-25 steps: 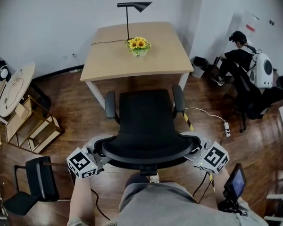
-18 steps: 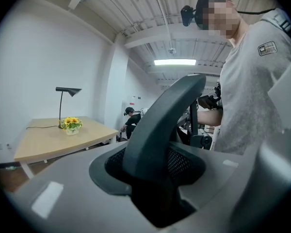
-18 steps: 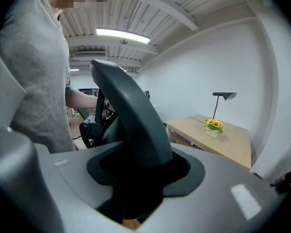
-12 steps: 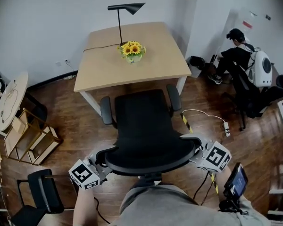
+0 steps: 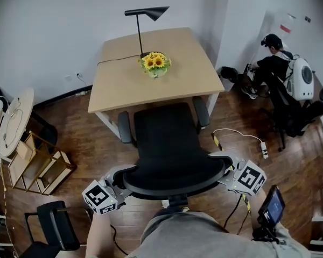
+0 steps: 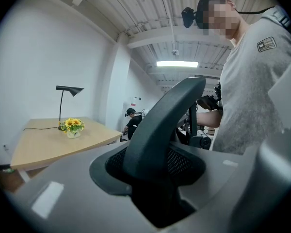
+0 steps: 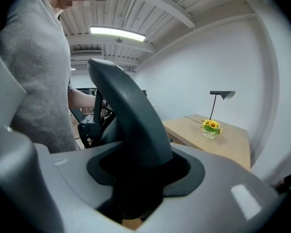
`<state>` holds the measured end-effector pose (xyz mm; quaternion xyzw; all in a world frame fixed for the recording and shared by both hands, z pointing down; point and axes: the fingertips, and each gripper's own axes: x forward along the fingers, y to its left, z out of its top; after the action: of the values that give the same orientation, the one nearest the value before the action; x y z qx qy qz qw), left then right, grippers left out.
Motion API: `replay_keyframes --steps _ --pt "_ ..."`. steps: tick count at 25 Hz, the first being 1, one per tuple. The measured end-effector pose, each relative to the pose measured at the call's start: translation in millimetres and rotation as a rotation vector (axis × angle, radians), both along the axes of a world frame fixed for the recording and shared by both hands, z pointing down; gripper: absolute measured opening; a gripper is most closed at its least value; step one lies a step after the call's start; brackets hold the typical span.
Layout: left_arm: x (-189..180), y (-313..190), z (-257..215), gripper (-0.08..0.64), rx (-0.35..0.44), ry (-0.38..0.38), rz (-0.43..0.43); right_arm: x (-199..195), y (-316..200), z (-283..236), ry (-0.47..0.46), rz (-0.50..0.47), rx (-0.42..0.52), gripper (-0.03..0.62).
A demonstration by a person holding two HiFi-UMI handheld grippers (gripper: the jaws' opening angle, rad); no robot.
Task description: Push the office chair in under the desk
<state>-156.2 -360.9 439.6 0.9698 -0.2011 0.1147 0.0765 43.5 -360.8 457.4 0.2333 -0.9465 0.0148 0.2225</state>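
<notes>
Jaws of left gripper (image 5: pixel 120 185), just closing, and right gripper (image 5: pixel 225 171) clamp the backrest rim of black mesh office chair (image 5: pixel 167 144), beside light wooden surface (image 5: pixel 177 77).

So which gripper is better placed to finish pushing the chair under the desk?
Neither clearly: left gripper and right gripper grip opposite backrest edges of the office chair, which faces the desk. The left's jaws have just been closing on it.

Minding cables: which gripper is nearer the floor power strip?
Right. The right gripper is near the power strip; the left gripper, jaws just closed further on the chair back, is at its far end.
</notes>
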Motion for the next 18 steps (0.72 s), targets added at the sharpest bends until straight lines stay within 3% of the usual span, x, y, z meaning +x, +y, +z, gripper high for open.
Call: replay_keyframes --steps 18 --pt "-34.2 -77.3 -4.1 0.169 -0.005 0.034 0.062 -39.6 -68.9 1.9 -0.011 0.031 0.006 0.215"
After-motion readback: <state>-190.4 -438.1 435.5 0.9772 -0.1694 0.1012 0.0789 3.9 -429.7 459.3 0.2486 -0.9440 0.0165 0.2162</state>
